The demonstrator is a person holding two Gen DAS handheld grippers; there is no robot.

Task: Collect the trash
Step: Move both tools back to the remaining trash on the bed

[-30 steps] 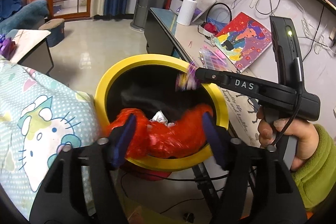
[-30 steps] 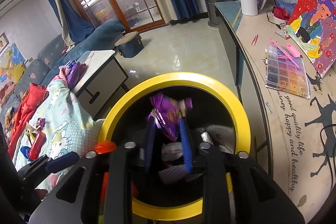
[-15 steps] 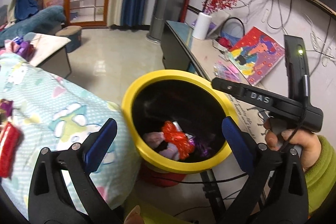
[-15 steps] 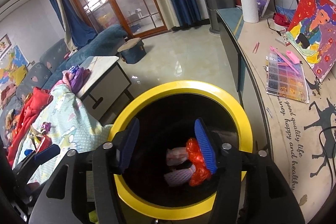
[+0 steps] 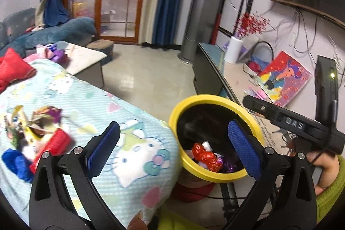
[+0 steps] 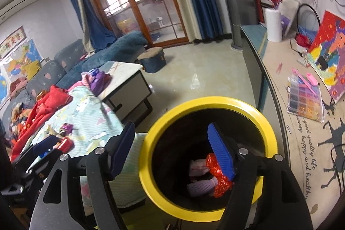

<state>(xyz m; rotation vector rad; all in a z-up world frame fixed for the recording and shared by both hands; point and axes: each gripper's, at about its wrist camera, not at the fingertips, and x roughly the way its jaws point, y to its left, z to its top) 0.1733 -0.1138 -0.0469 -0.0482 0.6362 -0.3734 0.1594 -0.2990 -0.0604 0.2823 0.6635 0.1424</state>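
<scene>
A yellow-rimmed black bin (image 5: 215, 98) (image 6: 267, 122) stands between the bed and a low counter. Inside lie a red crinkled wrapper (image 5: 203, 155) (image 6: 220, 180), a purple wrapper (image 5: 226, 165) and pale foam netting (image 6: 200, 184). My left gripper (image 5: 172, 148) is open and empty, over the bed's edge beside the bin. My right gripper (image 6: 172, 148) is open and empty, above the bin's left rim; its body shows in the left wrist view (image 5: 293, 122). Loose wrappers and a red packet (image 5: 38, 133) (image 6: 64, 139) lie on the Hello Kitty blanket (image 5: 133, 152).
A low counter (image 6: 301, 126) with a bead box, painting and white vase runs along the right wall. A coffee table (image 6: 127, 83) with clothes, a blue sofa (image 6: 120, 46) and a stool (image 6: 153, 57) stand behind the bed. Tiled floor (image 5: 151, 79) lies between them.
Both grippers opened and dropped the red and purple wrappers into the bin. Both then pulled back and swung left, bringing the bed and its loose trash into view.
</scene>
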